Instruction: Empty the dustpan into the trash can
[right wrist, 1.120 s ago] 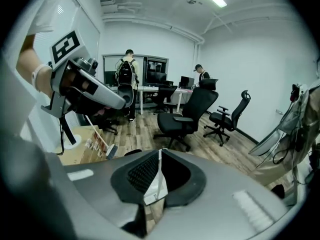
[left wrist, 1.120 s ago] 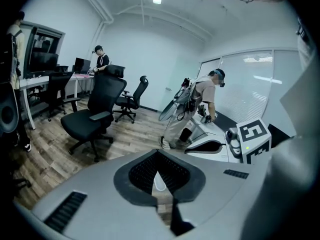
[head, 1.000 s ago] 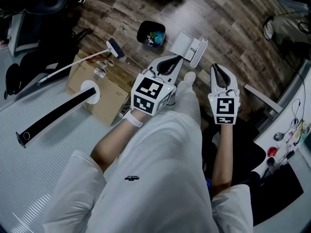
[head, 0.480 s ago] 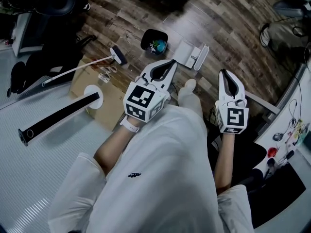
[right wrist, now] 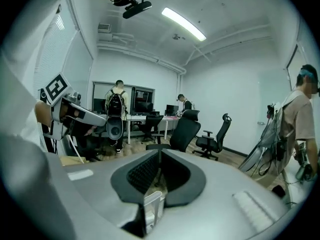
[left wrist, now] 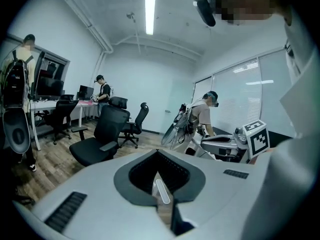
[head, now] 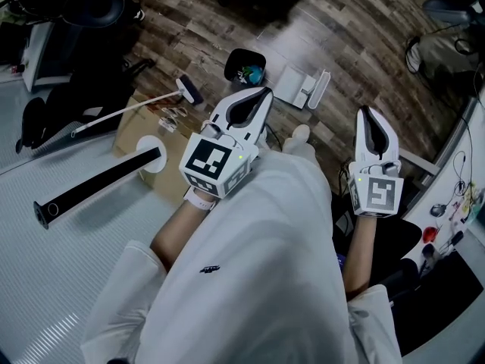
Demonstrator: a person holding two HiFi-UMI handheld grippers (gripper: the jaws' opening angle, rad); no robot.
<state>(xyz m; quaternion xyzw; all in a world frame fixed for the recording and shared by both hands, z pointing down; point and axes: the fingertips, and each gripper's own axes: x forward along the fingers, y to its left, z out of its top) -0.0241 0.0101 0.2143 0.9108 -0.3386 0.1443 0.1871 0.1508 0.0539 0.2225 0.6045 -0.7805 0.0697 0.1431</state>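
I hold the left tongs (head: pixel 261 95) and right tongs (head: pixel 369 114) closed on nothing at waist height, while the white dustpan (head: pixel 297 86) lies on the wood floor (head: pixel 356 44) just beside the black trash can (head: pixel 244 65), probably placed there for a short tipping path.

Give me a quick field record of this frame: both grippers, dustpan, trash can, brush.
left gripper: shut, nothing between the jaws
right gripper: shut, nothing between the jaws
dustpan: white, on the wood floor beside the trash can, untouched
trash can: black, upright, colourful litter inside
brush: long white handle lying over the cardboard box
task state: dustpan not yet picked up
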